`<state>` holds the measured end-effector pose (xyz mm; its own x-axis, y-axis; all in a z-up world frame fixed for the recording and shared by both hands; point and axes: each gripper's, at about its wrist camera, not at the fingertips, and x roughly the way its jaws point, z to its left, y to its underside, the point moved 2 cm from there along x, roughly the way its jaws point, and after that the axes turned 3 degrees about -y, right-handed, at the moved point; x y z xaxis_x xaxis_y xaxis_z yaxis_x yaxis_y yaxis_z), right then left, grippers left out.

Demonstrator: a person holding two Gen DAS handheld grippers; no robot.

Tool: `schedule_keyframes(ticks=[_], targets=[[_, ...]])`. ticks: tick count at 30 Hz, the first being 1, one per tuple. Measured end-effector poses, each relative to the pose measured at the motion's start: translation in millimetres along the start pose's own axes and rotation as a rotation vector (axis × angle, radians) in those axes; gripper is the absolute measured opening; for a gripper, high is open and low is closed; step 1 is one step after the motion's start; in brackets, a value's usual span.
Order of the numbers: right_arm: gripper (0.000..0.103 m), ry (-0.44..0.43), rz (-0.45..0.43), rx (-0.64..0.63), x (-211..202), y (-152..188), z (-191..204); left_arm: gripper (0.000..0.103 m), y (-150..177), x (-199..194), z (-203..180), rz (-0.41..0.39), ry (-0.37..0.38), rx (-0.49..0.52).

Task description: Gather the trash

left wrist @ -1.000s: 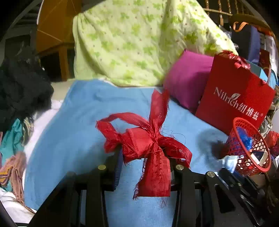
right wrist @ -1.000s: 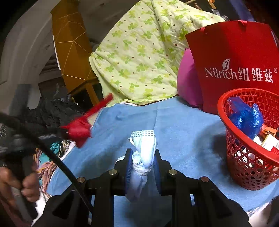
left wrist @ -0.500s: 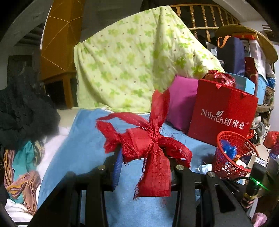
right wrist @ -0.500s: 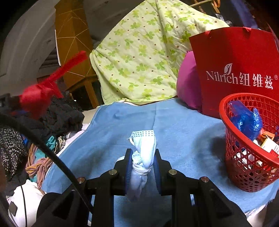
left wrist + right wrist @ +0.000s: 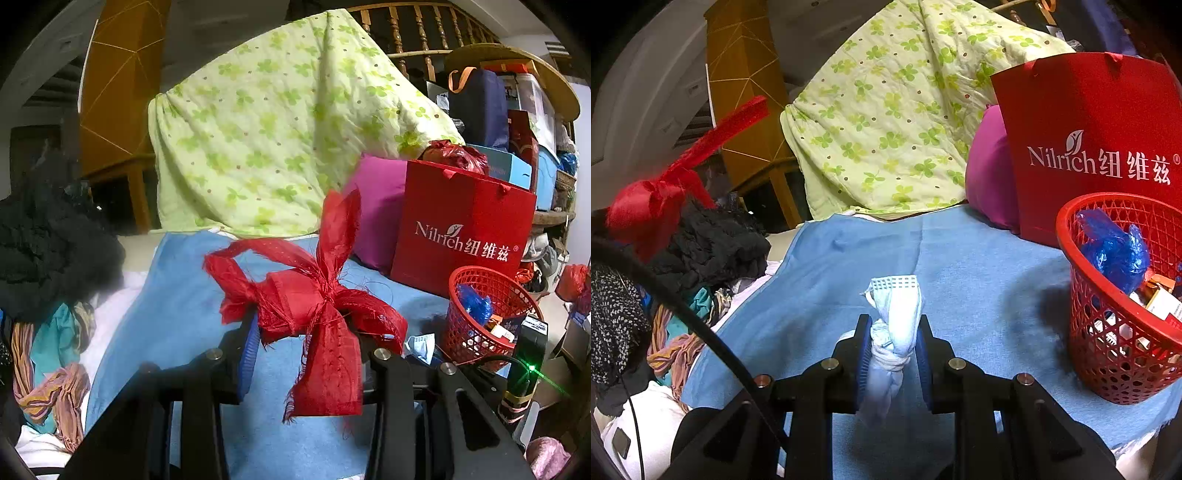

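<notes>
Left gripper (image 5: 306, 332) clamped on the red ribbon bow (image 5: 314, 306) has lifted clear of the blue cloth (image 5: 960, 266), right gripper (image 5: 892, 354) pinches the knotted face mask (image 5: 892, 325); both ready for the red basket (image 5: 1115, 354).

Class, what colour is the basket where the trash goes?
Red, a mesh basket; clearest in the right wrist view.

From my right wrist view, the red plastic mesh basket (image 5: 1123, 332) sits on the blue cloth sheet (image 5: 960, 266) to my right. Behind it stands the red paper gift bag (image 5: 1089, 147), with the magenta cushion (image 5: 988, 184) left of the bag and the green clover-print quilt (image 5: 894, 122) behind both. A black clothes heap (image 5: 713, 247) lies left of the sheet.
</notes>
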<state>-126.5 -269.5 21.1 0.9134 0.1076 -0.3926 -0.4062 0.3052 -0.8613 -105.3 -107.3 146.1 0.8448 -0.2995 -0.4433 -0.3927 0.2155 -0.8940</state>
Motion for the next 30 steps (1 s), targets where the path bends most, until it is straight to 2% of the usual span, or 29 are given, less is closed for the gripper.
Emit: schedule_keyframes(ticks=[30], targets=[[0.025,-0.053,-0.026,0.063,-7.7,-0.7,-12.0,0.042,0.0,-2.9,-15.7,0.001,-0.021,0.044]])
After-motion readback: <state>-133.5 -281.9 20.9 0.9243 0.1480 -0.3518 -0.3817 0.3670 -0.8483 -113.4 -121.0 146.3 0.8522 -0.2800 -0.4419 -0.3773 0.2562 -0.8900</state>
